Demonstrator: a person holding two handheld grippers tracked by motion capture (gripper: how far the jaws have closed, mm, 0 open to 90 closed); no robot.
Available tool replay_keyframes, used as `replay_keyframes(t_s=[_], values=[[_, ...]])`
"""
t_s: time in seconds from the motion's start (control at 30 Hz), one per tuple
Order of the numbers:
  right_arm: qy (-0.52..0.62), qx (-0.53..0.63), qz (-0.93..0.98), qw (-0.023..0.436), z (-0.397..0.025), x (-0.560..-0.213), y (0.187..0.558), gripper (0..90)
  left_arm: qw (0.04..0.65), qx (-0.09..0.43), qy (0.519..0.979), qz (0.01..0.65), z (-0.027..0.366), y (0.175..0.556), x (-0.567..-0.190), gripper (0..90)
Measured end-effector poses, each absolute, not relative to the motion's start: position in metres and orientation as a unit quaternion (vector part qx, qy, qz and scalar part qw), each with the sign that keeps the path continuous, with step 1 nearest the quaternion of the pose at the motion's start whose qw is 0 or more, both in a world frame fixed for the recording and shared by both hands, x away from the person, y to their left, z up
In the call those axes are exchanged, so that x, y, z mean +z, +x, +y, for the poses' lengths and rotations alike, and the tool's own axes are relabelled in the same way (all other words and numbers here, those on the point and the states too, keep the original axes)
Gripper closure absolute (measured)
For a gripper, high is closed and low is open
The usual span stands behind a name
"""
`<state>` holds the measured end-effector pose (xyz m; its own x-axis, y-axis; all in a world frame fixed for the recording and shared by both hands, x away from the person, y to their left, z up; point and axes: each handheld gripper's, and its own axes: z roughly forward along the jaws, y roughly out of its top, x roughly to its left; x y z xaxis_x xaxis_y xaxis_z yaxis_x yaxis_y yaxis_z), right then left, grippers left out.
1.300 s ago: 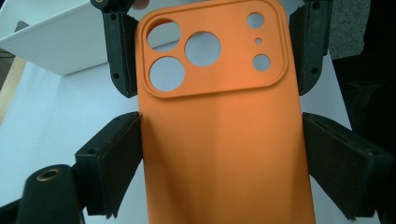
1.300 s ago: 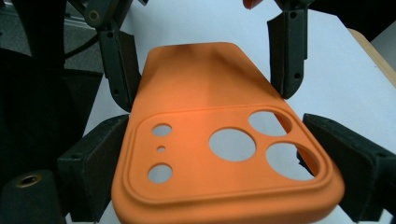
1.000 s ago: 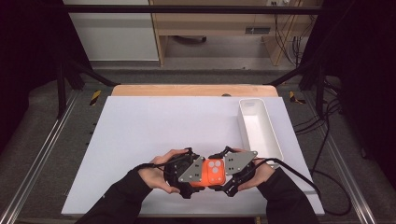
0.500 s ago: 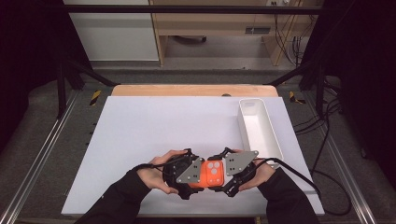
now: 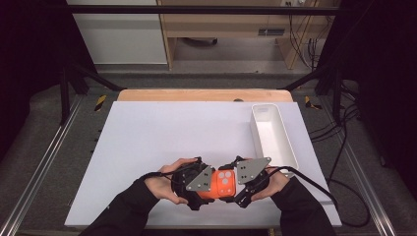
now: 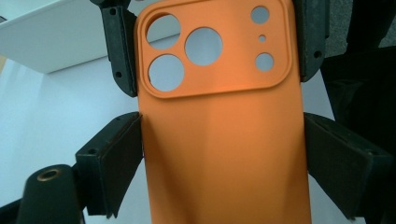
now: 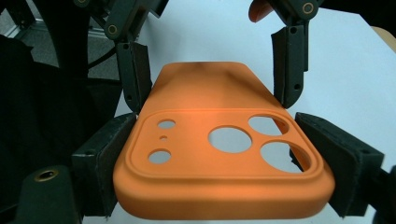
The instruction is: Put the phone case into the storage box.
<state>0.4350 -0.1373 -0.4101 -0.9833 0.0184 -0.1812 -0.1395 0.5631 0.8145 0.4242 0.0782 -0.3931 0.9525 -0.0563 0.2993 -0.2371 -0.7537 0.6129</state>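
Nothing moved; both grippers' fingers stay clamped on orange phone case (image 5: 220, 183).

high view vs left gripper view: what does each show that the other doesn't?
High view alone: both hands, left and right, black sleeves, the whole white table.

Left gripper view alone: black fingers pressed to the case's long edges, and its round camera cutouts up close.

Both: the orange silicone phone case and the white rectangular plastic bin.
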Motion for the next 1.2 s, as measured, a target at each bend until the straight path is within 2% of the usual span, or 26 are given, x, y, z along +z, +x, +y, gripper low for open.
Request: replay_keyframes(t_s=[0.4, 0.57, 0.67, 0.9, 1.2], values=[[-0.027, 0.463, 0.883, 0.077, -0.137, -0.409, 0.434, 16.6, 0.338, 0.121, 0.931, -0.067, 0.077, 0.425, -0.392, 13.6], [-0.017, 0.468, 0.880, 0.082, -0.141, -0.403, 0.435, 16.6, 0.346, 0.108, 0.931, -0.048, 0.079, 0.425, -0.390, 3.9], [-0.016, 0.467, 0.880, 0.084, -0.143, -0.400, 0.436, 16.6, 0.356, 0.106, 0.928, -0.027, 0.083, 0.426, -0.387, 1.8], [-0.009, 0.450, 0.889, 0.090, -0.151, -0.391, 0.436, 16.5, 0.391, 0.089, 0.916, 0.021, 0.101, 0.433, -0.382, 1.1], [-0.008, 0.415, 0.906, 0.089, -0.154, -0.376, 0.438, 16.4, 0.408, 0.072, 0.908, 0.054, 0.121, 0.436, -0.392, 1.2]])
